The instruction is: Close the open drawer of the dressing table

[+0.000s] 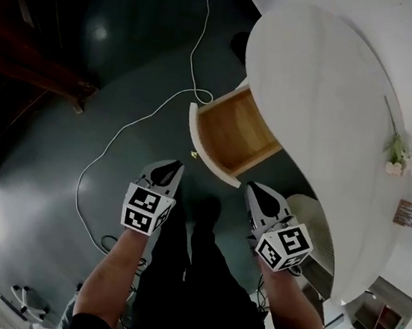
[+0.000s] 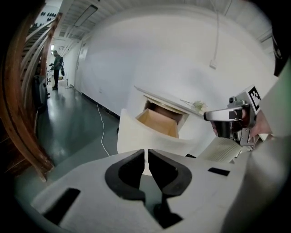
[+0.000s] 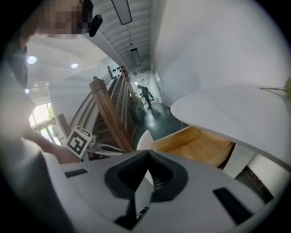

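**Head view.** The drawer point(image 1: 232, 135) stands pulled out from under the white, curved top of the dressing table point(image 1: 327, 101). It is a pale wooden box behind a bowed white front panel. The left gripper point(image 1: 172, 167) and right gripper point(image 1: 254, 189) hover near that panel, one toward each end of it, neither touching. A white cable point(image 1: 132, 124) trails over the dark floor to the drawer's left. A flower stem point(image 1: 395, 147) lies on the table top, well beyond the drawer.

**Left gripper view.** The jaws are drawn together to a hairline slit, with nothing between them. The drawer lies straight ahead, front panel nearest (its wooden inside shows behind), and the right gripper is to the drawer's right.

**Right gripper view.** The jaw tips meet and hold nothing. The drawer's wooden side lies just beyond them, under the table top. The left gripper's marker cube shows to the drawer's left.
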